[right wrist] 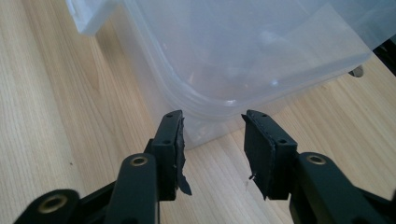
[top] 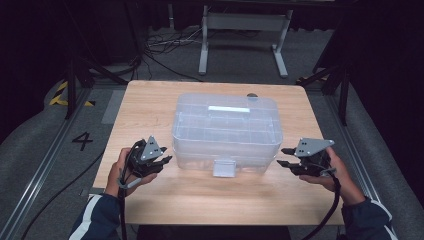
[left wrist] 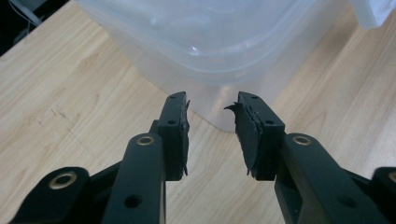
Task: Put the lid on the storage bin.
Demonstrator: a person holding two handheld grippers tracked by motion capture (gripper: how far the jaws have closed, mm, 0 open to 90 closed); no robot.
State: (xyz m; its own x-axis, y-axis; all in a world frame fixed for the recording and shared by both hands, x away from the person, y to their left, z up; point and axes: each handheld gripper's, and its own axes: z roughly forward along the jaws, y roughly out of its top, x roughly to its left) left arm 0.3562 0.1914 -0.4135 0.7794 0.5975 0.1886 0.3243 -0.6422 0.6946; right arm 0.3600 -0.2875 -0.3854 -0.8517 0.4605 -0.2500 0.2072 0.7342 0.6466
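Note:
A clear plastic box (top: 227, 132) with a lid and a white front latch (top: 223, 167) stands in the middle of the wooden table (top: 150, 100). My left gripper (top: 167, 160) is by the box's front left corner, a little short of it. In the left gripper view the left gripper (left wrist: 212, 105) is open and faces the rounded corner of the box (left wrist: 210, 42) with nothing between the pads. My right gripper (top: 282, 156) is level with the front right corner. In the right gripper view the right gripper (right wrist: 212, 119) is open just before the box (right wrist: 252, 51).
A small dark round thing (top: 252, 95) lies on the table behind the box. Bare wood runs along the front of the table. A metal stand (top: 245, 30) and loose cables (top: 165, 47) are on the floor beyond the far edge.

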